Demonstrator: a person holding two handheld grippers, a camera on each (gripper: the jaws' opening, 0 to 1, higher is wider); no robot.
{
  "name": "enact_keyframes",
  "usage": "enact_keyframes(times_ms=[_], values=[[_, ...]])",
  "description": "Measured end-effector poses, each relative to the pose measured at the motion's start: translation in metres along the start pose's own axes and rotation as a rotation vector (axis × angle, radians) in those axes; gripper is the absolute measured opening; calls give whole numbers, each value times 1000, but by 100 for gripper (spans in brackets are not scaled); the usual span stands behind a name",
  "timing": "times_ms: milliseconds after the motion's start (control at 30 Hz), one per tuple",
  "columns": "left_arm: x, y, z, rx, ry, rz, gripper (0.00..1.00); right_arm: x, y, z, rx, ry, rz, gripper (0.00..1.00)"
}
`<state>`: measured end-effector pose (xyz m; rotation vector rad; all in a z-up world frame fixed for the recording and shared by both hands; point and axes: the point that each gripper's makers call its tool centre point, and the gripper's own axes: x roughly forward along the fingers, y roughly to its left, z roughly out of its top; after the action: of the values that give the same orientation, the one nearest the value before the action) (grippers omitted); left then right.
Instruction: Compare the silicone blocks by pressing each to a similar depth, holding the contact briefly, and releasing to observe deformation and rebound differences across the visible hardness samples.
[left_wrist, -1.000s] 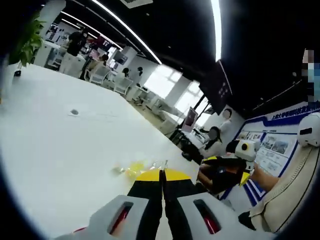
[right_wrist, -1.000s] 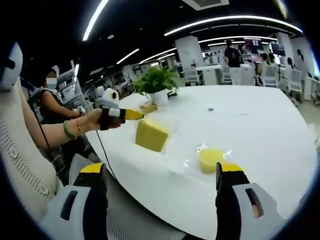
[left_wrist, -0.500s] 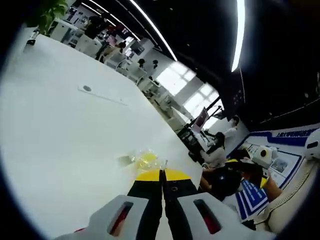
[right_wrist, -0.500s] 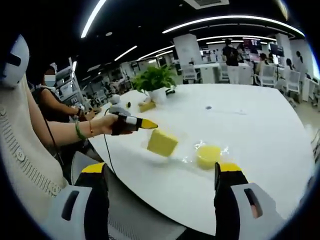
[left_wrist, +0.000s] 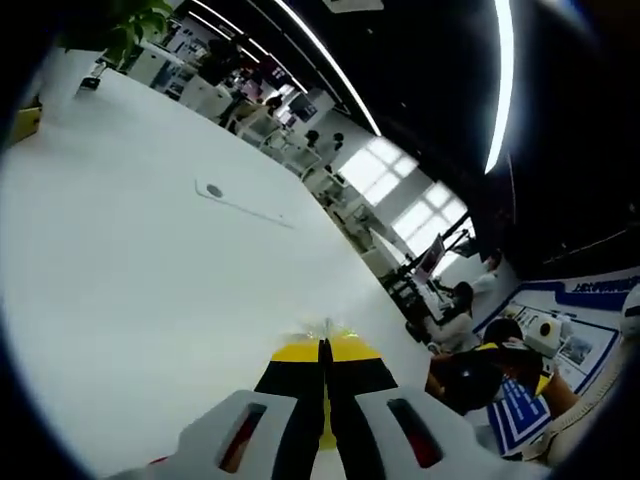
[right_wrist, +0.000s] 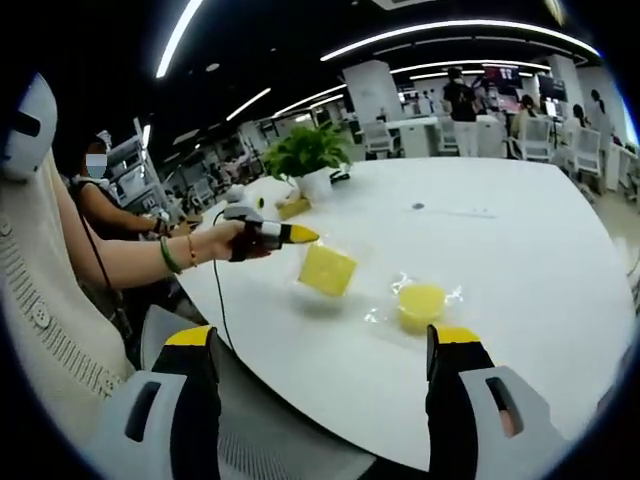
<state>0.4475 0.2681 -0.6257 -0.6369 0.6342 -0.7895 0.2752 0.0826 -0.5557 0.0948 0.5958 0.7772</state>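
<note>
Over the last 1 s, moved: the left gripper (right_wrist: 305, 236), from beside the upper left corner of the square yellow block (right_wrist: 328, 269) to its top edge, jaws pressed together, yellow tip at the block. Tilted the block from a flatter lie to a steeper stand on the white table (right_wrist: 520, 270). In the left gripper view, lost sight of the round yellow block (right_wrist: 421, 301) and its clear wrap ahead of the left gripper (left_wrist: 324, 345); replaced there by yellow directly under the tips.
</note>
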Motion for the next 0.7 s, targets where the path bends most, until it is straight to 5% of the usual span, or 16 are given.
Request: enact_keyframes(times_ms=[167, 700], values=[[5, 32, -2, 16, 43, 93, 0, 2, -2, -1, 11, 10, 1, 79], [15, 82, -27, 40, 192, 183, 0, 7, -10, 8, 49, -10, 10, 77]])
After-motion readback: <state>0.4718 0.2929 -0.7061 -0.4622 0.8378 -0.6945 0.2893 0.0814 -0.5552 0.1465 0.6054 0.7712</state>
